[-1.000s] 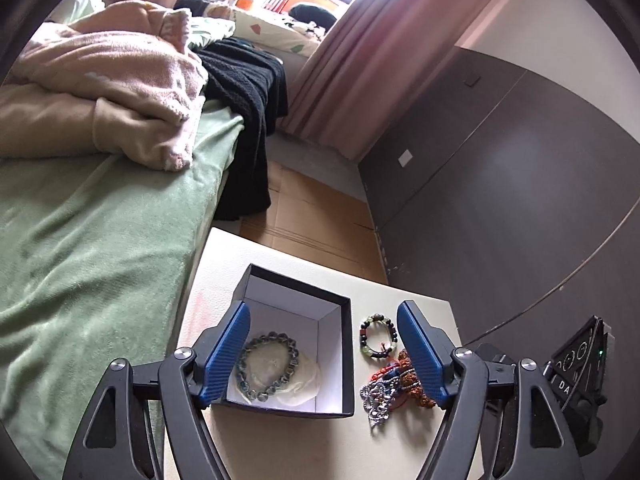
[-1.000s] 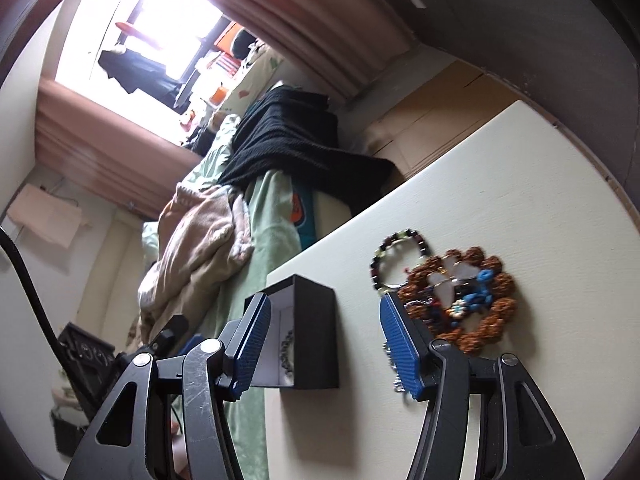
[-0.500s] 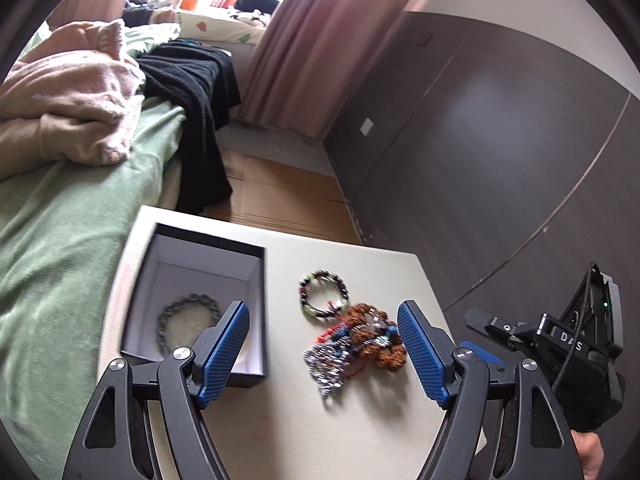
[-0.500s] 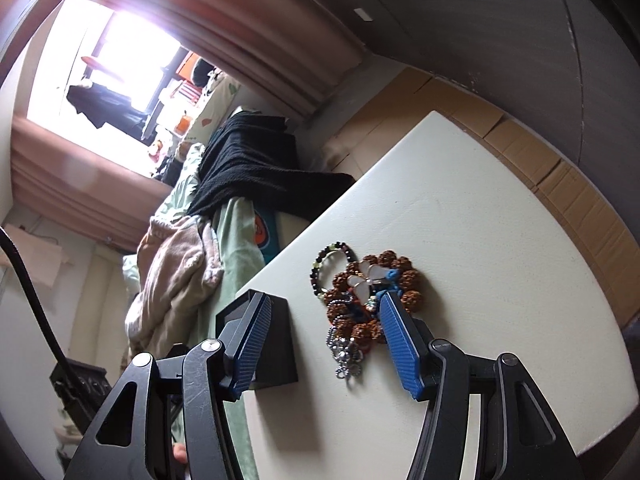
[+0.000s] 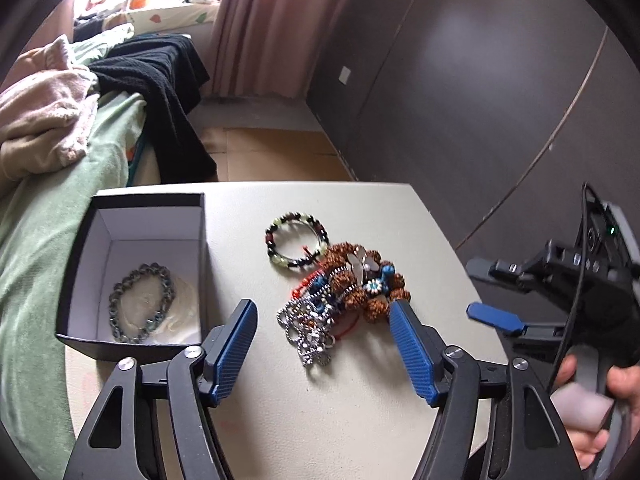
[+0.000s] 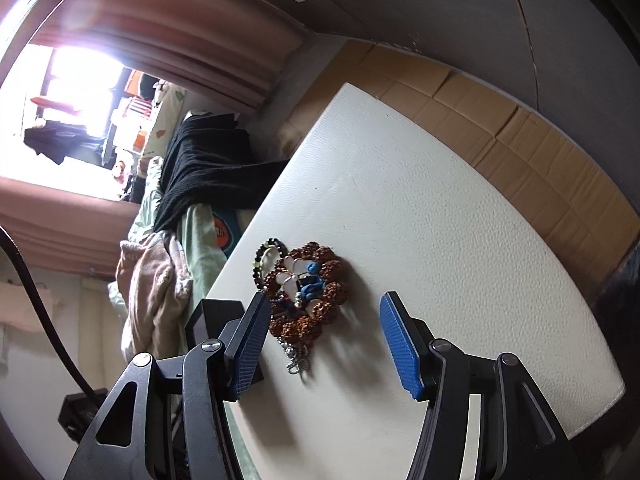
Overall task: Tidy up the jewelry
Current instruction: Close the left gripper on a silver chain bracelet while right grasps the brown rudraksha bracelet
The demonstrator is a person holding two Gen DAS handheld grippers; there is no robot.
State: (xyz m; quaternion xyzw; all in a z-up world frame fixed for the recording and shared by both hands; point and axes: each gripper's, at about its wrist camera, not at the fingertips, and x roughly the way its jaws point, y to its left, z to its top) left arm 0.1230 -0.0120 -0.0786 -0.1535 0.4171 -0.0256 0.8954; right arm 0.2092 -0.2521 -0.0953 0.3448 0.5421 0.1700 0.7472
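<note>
A black open box [image 5: 94, 240] with a white lining stands on the white table [image 5: 360, 420] at the left; a grey bead bracelet [image 5: 142, 304] lies in it. Right of the box lies a black-and-green bead bracelet [image 5: 297, 245], a brown seed-bead bracelet with white and blue charms [image 5: 356, 280] and a silver chain [image 5: 310, 334], tangled in a pile. My left gripper [image 5: 322, 346] is open and empty, just above the pile's near side. My right gripper [image 6: 320, 338] is open and empty, near the pile [image 6: 310, 292]; it also shows in the left wrist view [image 5: 496, 318].
A bed with a green sheet [image 5: 40, 216], a pink blanket [image 5: 44, 120] and a black garment [image 5: 160, 80] borders the table's left. A dark wardrobe wall [image 5: 480, 100] stands to the right. Cardboard [image 6: 500, 120] covers the floor beyond the table.
My left gripper has swung right from over the box to over the jewelry pile. My right gripper has drawn back and turned, so the pile sits between its fingers.
</note>
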